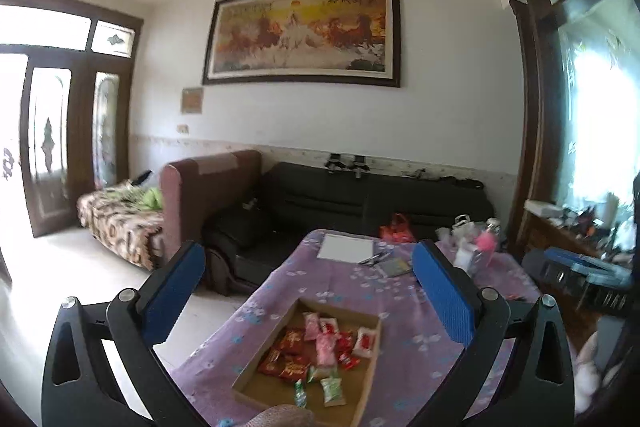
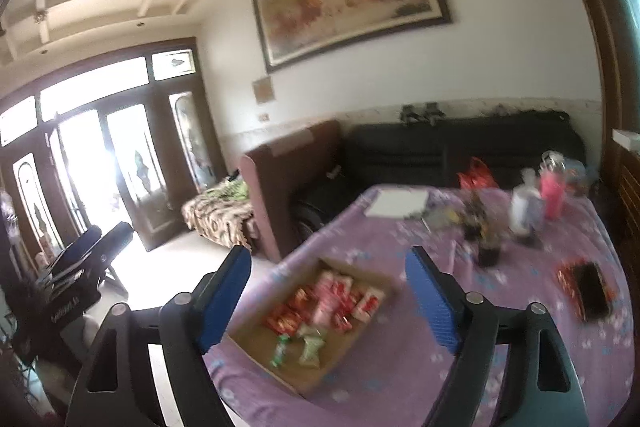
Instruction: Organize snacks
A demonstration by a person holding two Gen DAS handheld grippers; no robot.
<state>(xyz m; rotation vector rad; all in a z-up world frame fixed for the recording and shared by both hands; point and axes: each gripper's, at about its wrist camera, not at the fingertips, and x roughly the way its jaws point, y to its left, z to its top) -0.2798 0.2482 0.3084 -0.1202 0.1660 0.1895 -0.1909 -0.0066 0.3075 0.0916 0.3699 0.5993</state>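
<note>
A shallow cardboard box (image 1: 362, 391) lies on a table with a purple flowered cloth (image 1: 404, 307). It holds several snack packets: red ones (image 1: 294, 341), pink ones (image 1: 326, 349) and green ones (image 1: 332, 389). My left gripper (image 1: 308, 267) is open and empty, held above and behind the box. In the right wrist view the box (image 2: 256, 343) and its packets (image 2: 332, 303) lie between the blue pads. My right gripper (image 2: 328, 271) is open and empty, above the box. The left gripper also shows at the far left (image 2: 84, 255).
At the table's far end lie a white sheet (image 1: 346, 247), pens, a notebook, bottles (image 2: 554, 187) and a red bag (image 1: 396, 229). A dark object (image 2: 590, 289) lies on the right. A black sofa (image 1: 380, 199) and brown armchair (image 1: 208, 195) stand behind.
</note>
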